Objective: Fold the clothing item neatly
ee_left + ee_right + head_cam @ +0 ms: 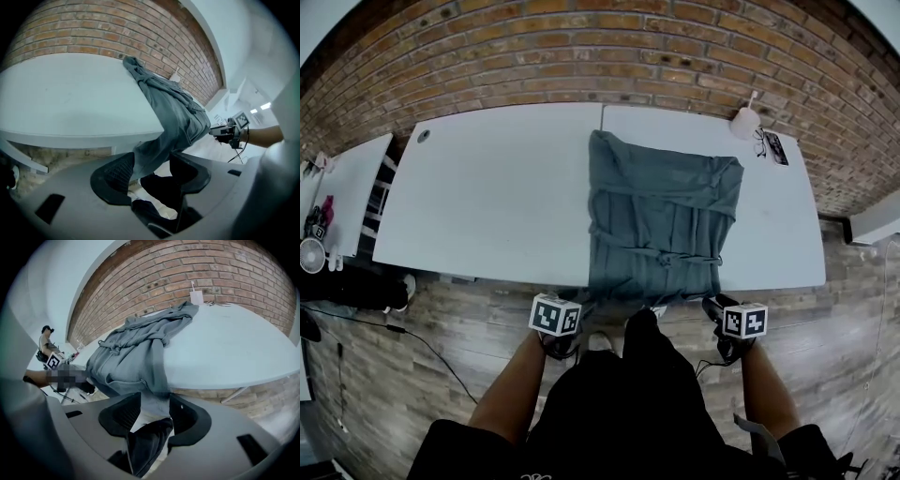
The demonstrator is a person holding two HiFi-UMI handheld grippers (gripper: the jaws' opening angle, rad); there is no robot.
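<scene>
The grey-green garment (661,220) lies flat on the right half of the white table (487,197), running from the far edge to the near one, with a tie knotted across it close to the near edge. Its lower hem spills over that near edge and hangs down towards me.

My left gripper (151,166) sits just below the table edge at the hem's left corner. Its fingers (117,173) stand well apart, and the hanging cloth drops into the gap between them (it brushes the left pad, but nothing is pinched).

My right gripper (153,411) is at the hem's right corner, also just below the edge. Its fingers (125,416) are parted too, somewhat less widely, and the hem dangles loose between their tips with a gap showing on both sides.

Further out, a small white cup-like object (745,120) stands at the table's far right corner, with a pair of glasses (761,142) just beside it. A brick wall (581,47) runs behind the table, and wood-plank floor (469,319) shows below it.
</scene>
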